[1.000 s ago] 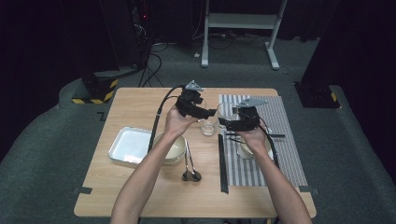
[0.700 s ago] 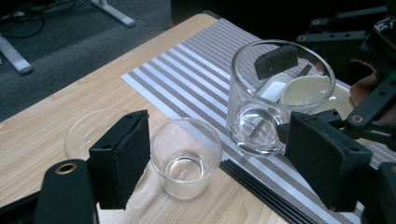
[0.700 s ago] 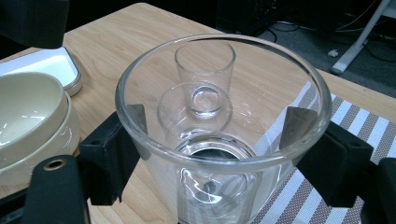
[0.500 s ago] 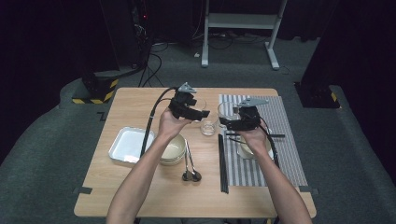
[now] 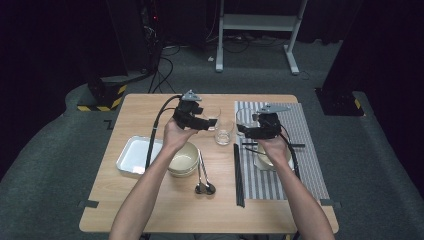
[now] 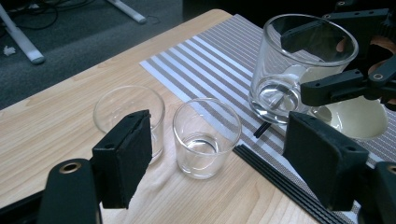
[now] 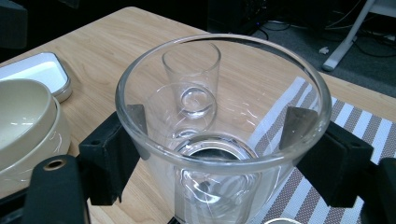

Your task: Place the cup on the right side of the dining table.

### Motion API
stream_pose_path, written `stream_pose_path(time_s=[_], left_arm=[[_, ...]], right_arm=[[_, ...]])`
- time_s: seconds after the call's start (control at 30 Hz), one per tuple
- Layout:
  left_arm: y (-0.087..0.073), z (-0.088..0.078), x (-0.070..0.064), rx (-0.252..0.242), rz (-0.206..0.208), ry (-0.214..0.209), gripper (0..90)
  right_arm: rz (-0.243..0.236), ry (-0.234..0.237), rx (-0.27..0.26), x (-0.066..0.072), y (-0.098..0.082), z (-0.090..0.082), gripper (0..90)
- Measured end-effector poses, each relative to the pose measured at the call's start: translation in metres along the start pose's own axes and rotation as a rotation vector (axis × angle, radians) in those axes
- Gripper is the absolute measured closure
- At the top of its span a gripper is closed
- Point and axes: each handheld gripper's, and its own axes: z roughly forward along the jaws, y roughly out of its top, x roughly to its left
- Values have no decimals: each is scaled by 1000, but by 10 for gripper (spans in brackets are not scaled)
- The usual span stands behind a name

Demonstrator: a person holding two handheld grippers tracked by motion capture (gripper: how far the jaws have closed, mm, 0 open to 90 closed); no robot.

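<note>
My right gripper [image 5: 248,131] [image 7: 219,140] is shut on a large clear glass [image 7: 219,112] [image 6: 303,60] [image 5: 244,120], its pads pressing on both sides, at the left edge of the striped placemat [image 5: 305,165]. My left gripper [image 5: 206,124] [image 6: 224,163] hovers open over the wooden table [image 5: 150,200], with nothing gripped. Ahead of its jaws stands a small clear glass [image 6: 205,137] [image 5: 223,136]. A second small glass [image 6: 128,114] [image 5: 212,115] stands farther back, partly behind the left jaw.
A white tray [image 5: 136,156] and stacked cream bowls [image 5: 182,159] sit left of centre, two spoons [image 5: 204,175] beside them. Black chopsticks [image 5: 238,175] lie along the placemat's left edge. A cream bowl [image 5: 265,161] sits on the mat under the right hand.
My left gripper has shifted left, away from the glasses, with its jaws still open. The right gripper and its glass have stayed put.
</note>
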Motion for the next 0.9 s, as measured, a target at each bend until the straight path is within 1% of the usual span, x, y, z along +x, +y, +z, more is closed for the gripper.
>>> stream_pose_path(time_s=[0.3,0.5,0.7,0.9], left_arm=[[-7,-6,7,-1,-18,18,240],[-10,-8,8,-1,-19,33,243],[-17,-12,12,-5,-36,46,245],[-23,-19,15,-11,-41,62,245]], right_arm=[[8,-7,-4,-3,0,-1,200],[18,-14,-8,-7,-1,-4,200],[26,-23,-14,-11,-1,-8,200],[30,-30,-7,-12,-3,-8,200]])
